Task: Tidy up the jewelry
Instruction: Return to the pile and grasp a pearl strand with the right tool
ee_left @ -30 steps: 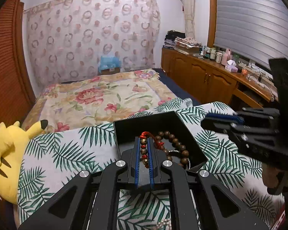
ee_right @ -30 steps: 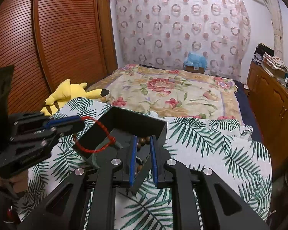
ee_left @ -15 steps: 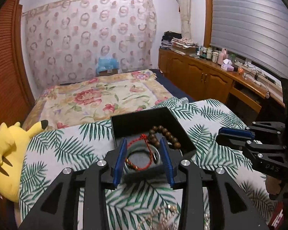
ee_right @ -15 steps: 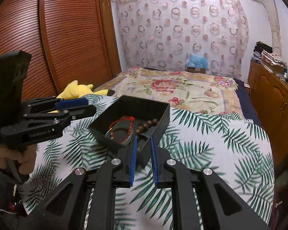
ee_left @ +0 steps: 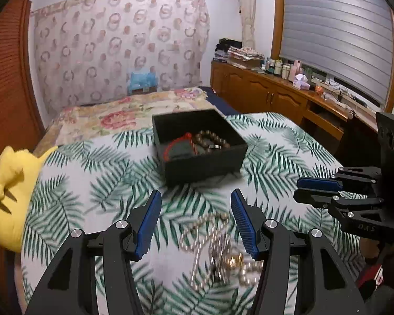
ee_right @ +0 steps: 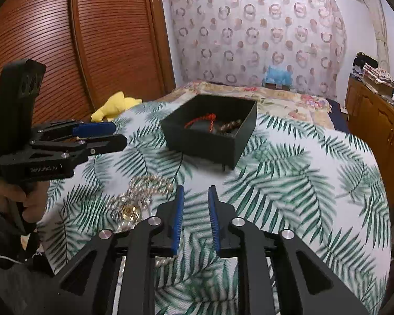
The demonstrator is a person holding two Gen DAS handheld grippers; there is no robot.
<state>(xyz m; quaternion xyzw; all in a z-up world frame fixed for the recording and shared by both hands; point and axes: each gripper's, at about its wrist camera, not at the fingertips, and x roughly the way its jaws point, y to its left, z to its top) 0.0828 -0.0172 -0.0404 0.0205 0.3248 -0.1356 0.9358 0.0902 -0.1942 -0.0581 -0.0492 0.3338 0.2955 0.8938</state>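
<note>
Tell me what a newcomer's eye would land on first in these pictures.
First, the black box in the middle of the palm-leaf bedspread, holding a red cord bracelet and a brown bead bracelet. Next, the tangle of pearl and gold chains lying on the cloth just in front of the open left gripper. A yellow plush toy sits at the bed's left edge.

Home bedroom, seemingly: bed (ee_left: 123, 115), wardrobe doors (ee_right: 78, 47).
</note>
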